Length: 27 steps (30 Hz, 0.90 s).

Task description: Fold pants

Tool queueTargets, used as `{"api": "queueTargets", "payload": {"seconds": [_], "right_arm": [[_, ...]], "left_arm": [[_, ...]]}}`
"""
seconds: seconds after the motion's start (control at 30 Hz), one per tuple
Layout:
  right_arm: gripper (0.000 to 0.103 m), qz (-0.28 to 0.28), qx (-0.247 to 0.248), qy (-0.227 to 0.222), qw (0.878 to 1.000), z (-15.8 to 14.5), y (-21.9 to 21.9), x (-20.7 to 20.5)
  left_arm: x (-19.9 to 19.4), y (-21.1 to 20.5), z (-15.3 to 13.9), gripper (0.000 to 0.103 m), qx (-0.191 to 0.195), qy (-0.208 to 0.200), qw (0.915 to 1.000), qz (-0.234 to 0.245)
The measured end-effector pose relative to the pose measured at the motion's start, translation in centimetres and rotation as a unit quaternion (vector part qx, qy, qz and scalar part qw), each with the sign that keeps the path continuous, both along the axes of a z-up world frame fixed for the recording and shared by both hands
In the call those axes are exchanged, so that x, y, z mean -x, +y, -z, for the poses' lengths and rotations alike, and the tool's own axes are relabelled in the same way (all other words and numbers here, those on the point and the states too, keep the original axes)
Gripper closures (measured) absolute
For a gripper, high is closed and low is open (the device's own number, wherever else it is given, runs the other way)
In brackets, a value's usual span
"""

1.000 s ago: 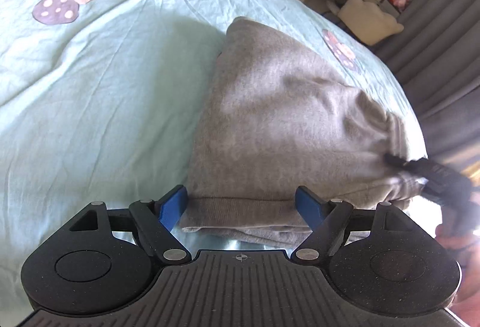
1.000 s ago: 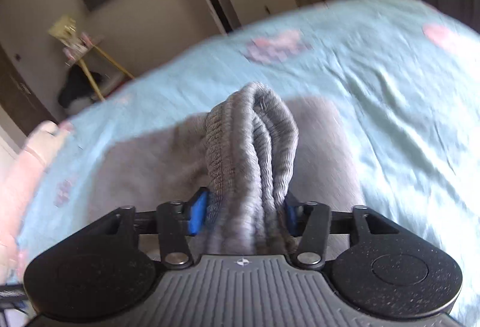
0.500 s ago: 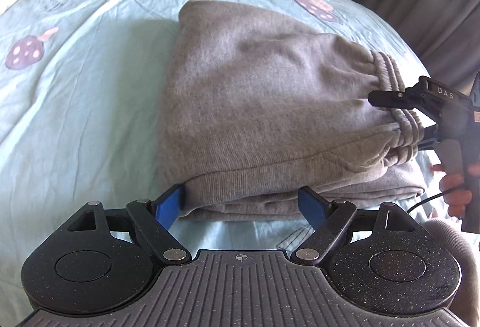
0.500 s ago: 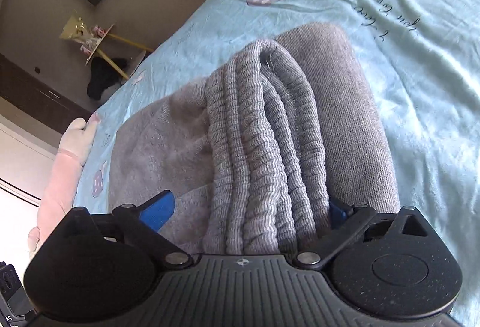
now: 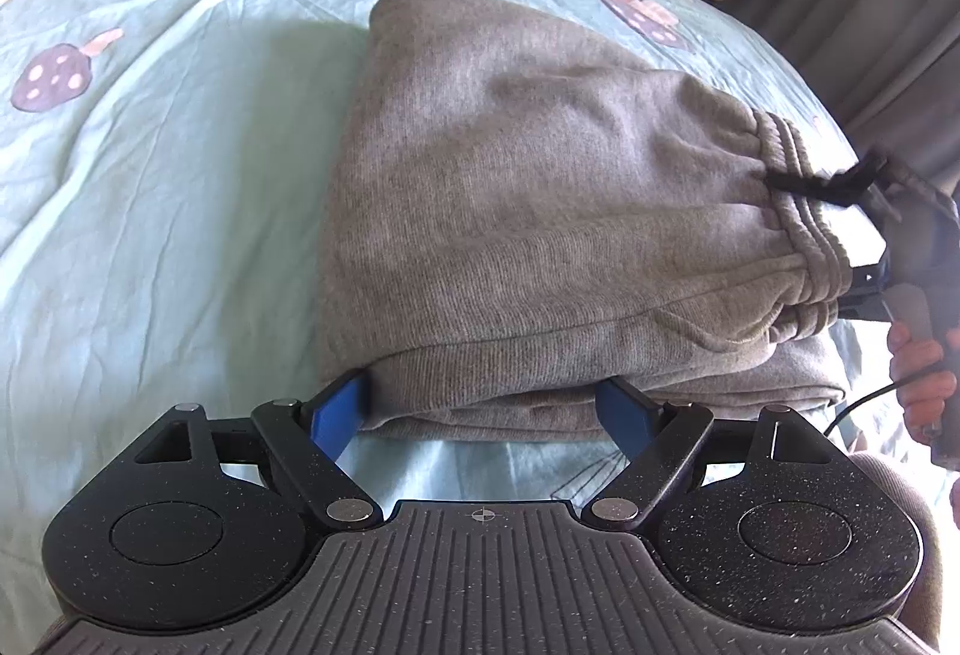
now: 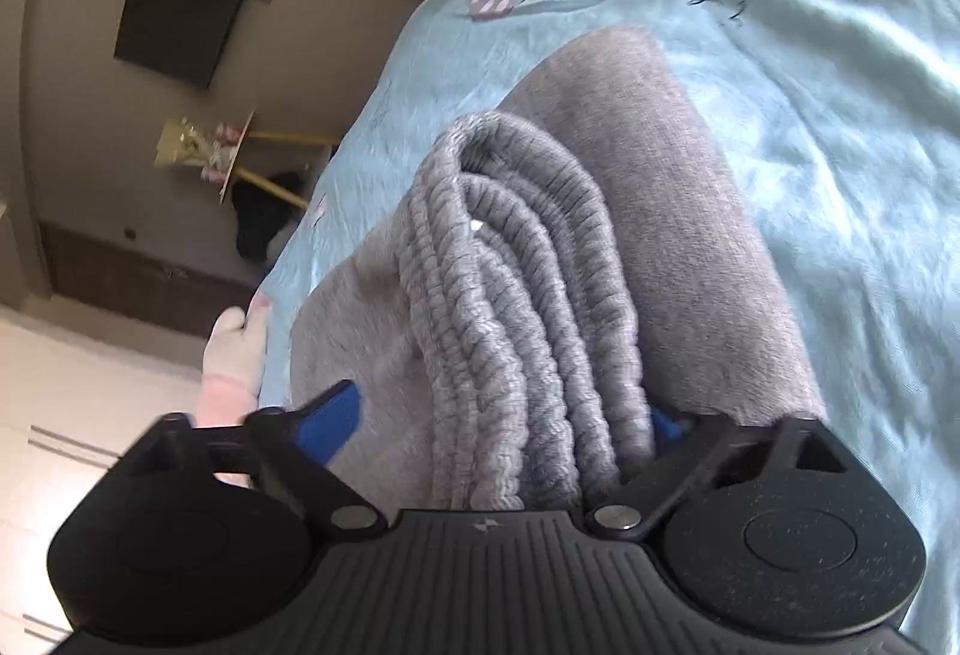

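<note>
Pants [image 5: 540, 211], grey and already folded into a thick stack, lie on the bed [image 5: 180, 175] straight ahead of your left gripper [image 5: 483, 412]. In this view your jaws stand spread wide, with the near folded edge of the stack sitting just beyond and between the two blue pads [image 5: 336, 409]; the left pad is right at the corner of the fabric, but you cannot tell whether it touches. Nothing is pinched here. Past the jaws, the stack runs away from you toward the far side of the bed. Off to the right of the jaws, the gathered waistband [image 5: 798, 229] hangs at the stack's end, with your right gripper [image 5: 864, 235] at it, held by your hand [image 5: 924, 373].

From your right gripper [image 6: 510, 418], the ribbed waistband [image 6: 528, 307] fills the space between the jaws, its several layers bunched and arching forward away from them. The jaws are closing with the waistband between them; the left pad [image 6: 327, 415] stands clear of the fabric with a gap beside it, while the right pad is mostly buried behind the ribs. Beyond the jaws, the smooth grey of the stack rests on the pale blue bed [image 6: 840, 114].
</note>
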State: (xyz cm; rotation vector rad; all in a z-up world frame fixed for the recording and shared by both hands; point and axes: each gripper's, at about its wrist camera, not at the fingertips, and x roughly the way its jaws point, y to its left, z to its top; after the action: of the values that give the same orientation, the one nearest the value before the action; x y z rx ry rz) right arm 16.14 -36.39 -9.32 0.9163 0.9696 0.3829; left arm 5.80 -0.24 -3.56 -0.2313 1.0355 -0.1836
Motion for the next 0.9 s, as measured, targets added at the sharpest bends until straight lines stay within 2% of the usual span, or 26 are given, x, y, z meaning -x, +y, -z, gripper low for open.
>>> {"api": "queueTargets", "payload": {"seconds": [0.03, 0.07, 0.17, 0.23, 0.3, 0.43, 0.57, 0.73, 0.83, 0.9], "right_arm": [[0.050, 0.003, 0.016, 0.001, 1.000, 0.0, 0.0, 0.2], [0.054, 0.002, 0.020, -0.005, 1.000, 0.1, 0.1, 0.5], [0.055, 0.013, 0.032, -0.010, 0.999, -0.1, 0.4, 0.6], [0.055, 0.012, 0.065, -0.016, 0.998, -1.1, 1.3, 0.6], [0.062, 0.011, 0.089, -0.034, 0.995, -2.6, 2.1, 1.1], [0.065, 0.010, 0.052, -0.089, 0.995, -6.3, 2.1, 2.3], [0.065, 0.001, 0.043, -0.133, 0.990, -9.7, 2.4, 3.5], [0.065, -0.009, 0.055, -0.156, 0.986, -11.9, 3.2, 4.4], [0.065, -0.010, 0.064, -0.159, 0.985, -12.4, 3.4, 4.8], [0.065, -0.010, 0.068, -0.160, 0.985, -12.6, 3.6, 4.9]], "left_arm": [[0.0, 0.0, 0.0, 0.016, 0.000, 0.000, 1.0000, -0.001], [0.0, 0.0, 0.0, 0.016, -0.001, 0.000, 1.0000, -0.001], [-0.2, -0.3, 0.0, 0.016, -0.012, 0.003, 0.9999, 0.002], [-0.3, -0.7, 0.0, 0.016, -0.024, 0.005, 0.9997, 0.004], [-0.4, -1.1, 0.0, 0.016, -0.034, 0.006, 0.9994, 0.006], [-0.4, -1.7, 0.1, 0.016, -0.059, 0.012, 0.9982, 0.002], [-0.4, -2.3, 0.0, 0.017, -0.074, 0.007, 0.9971, -0.017], [-0.4, -3.0, 0.0, 0.017, -0.090, 0.003, 0.9958, -0.021], [0.1, -2.7, -0.2, 0.021, -0.077, -0.004, 0.9966, -0.029], [0.3, -2.2, -0.3, 0.027, -0.064, -0.004, 0.9972, -0.039]]}}
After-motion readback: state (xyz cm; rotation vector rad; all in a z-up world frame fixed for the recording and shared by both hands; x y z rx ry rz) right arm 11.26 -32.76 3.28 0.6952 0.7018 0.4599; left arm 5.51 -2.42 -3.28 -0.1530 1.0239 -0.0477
